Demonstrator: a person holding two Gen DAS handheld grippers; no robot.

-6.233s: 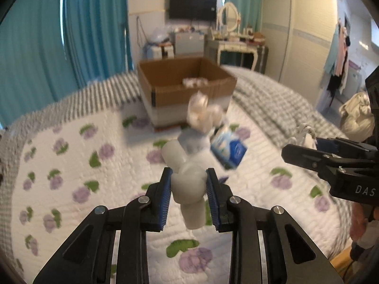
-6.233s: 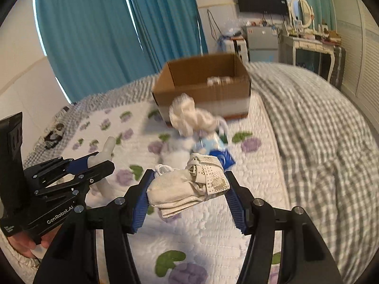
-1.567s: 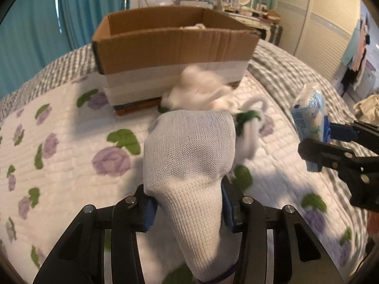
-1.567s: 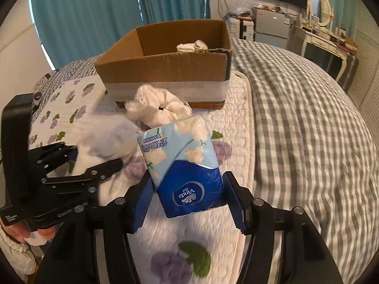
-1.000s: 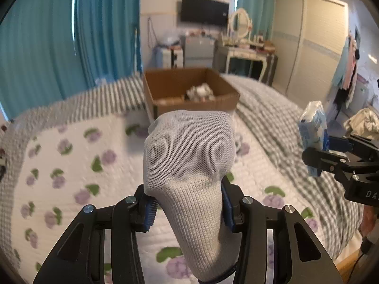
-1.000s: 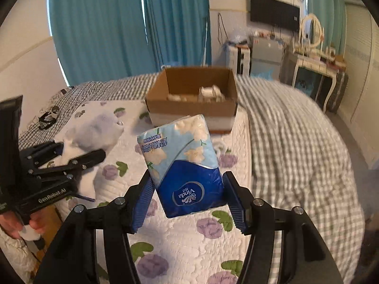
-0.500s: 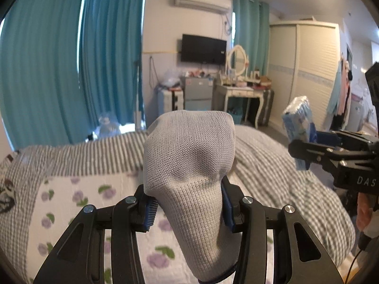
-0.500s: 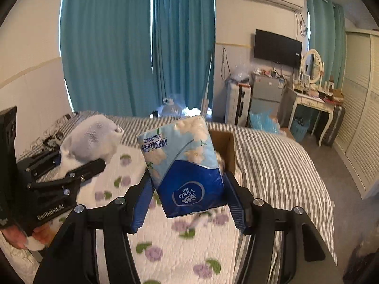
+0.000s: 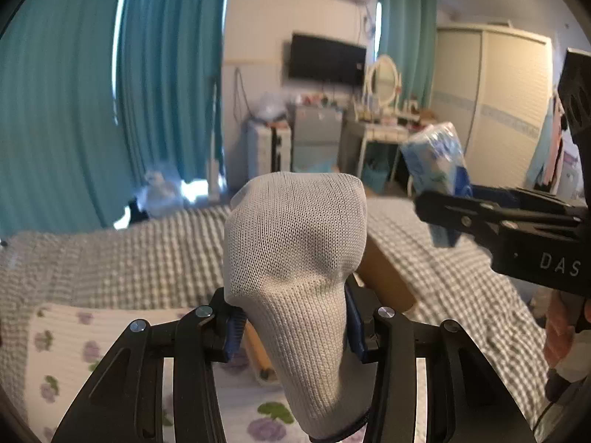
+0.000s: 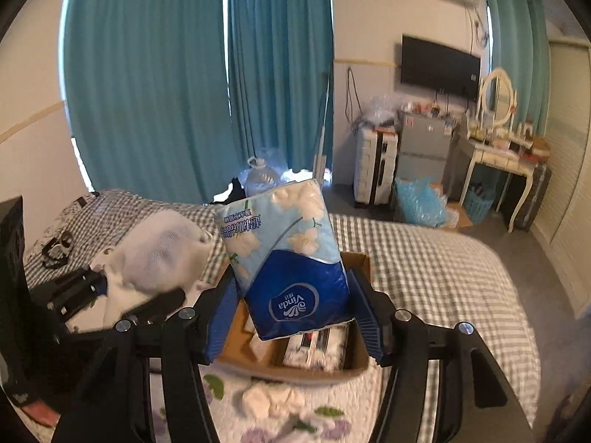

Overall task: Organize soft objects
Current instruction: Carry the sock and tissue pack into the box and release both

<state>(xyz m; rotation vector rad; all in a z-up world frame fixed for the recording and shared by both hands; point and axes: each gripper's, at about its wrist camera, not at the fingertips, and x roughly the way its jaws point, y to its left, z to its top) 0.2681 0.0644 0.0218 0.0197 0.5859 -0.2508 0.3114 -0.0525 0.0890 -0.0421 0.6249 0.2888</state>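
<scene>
Above the bed (image 10: 443, 258), the left tool (image 9: 291, 325) is clamped on a grey sock (image 9: 295, 251). The right tool (image 10: 291, 310) grips a blue tissue pack (image 10: 284, 254) over the cardboard box (image 10: 354, 369).

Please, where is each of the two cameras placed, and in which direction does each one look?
Left wrist: sits on the left gripper, looking along its fingers over the bed; its sock fills the centre, right gripper at right.
Right wrist: sits on the right gripper, looking down over the cardboard box; holds a tissue pack.
Shared: both show sock, tissue pack and box.
</scene>
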